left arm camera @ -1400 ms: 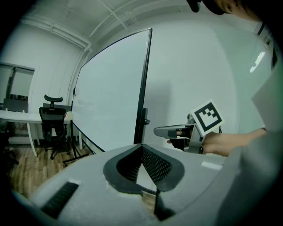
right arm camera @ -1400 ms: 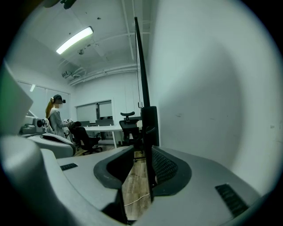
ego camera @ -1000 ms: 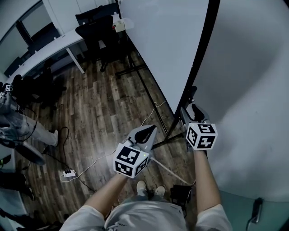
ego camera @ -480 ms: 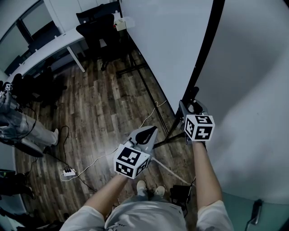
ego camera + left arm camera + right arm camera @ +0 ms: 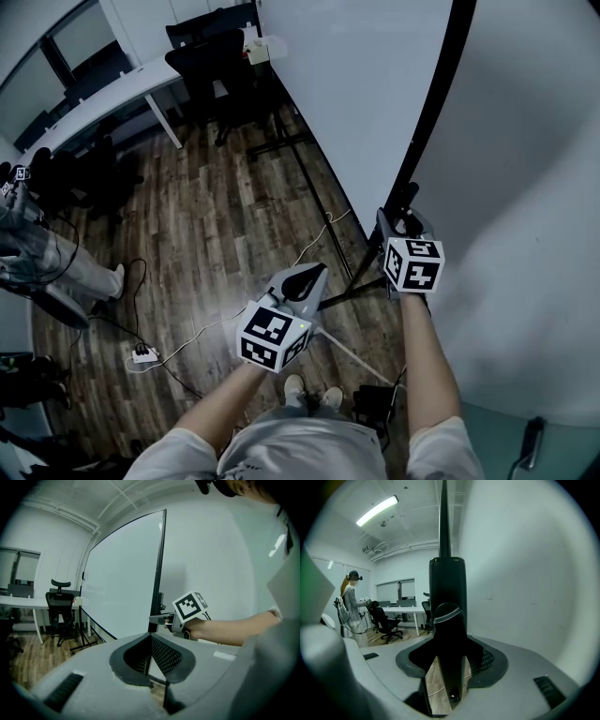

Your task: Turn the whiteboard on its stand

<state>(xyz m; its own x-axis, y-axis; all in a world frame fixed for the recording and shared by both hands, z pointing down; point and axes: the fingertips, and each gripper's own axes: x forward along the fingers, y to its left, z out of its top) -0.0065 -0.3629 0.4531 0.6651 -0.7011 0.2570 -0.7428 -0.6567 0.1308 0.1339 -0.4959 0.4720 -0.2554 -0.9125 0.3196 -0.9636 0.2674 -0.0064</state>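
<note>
– Black frame post (image 5: 447,588) of the whiteboard (image 5: 361,89) stands between the jaws of the right gripper (image 5: 449,644). Jaws apart, wood floor (image 5: 216,216) showing on both sides of the post.
– Left gripper (image 5: 151,637)?
– Jaws together, nothing in them. Lower and left of the right one, clear of the board.
– Board itself?
– Upright on its stand (image 5: 277,143), nearly edge-on to the person, wall (image 5: 525,187) on its right.
</note>
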